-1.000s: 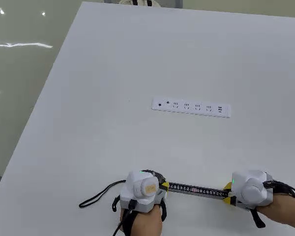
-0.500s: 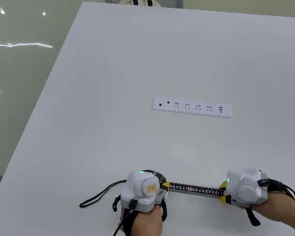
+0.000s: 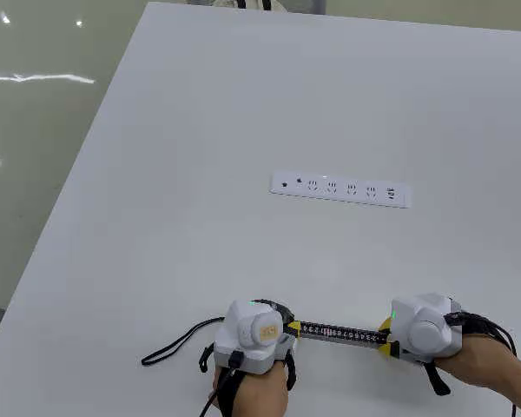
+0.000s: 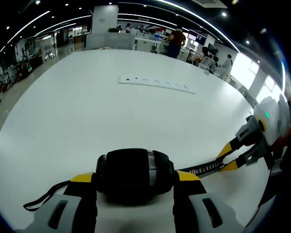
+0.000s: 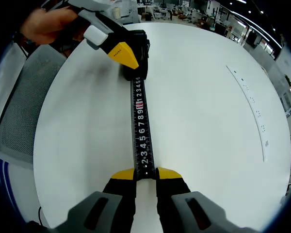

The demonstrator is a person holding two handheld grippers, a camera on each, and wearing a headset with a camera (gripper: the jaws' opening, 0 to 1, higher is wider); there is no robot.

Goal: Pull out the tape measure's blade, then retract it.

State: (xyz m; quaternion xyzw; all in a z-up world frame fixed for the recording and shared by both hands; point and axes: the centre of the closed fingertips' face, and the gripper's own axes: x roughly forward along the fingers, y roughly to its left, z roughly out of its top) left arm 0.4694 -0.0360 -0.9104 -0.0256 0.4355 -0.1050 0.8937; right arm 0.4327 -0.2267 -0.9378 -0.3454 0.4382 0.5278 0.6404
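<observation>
**Blade stretched between two tools**

At the near edge of the table [image 3: 200,130], the left tool [image 4: 135,177] is clamped on the black tape measure [image 5: 140,46], with one yellow-tipped jaw on each side of the case. In the head view a black strap [image 3: 169,346] trails from the case leftward across the table. The blade [image 5: 140,131], black with white numbers facing up, runs straight to the right tool [image 5: 145,174], whose jaws are pinched together on the blade's end. Whether the blade touches the table is unclear. Farther across, well apart from the tape measure, a white power strip [image 3: 340,189] lies flat, roughly parallel to the blade.
</observation>
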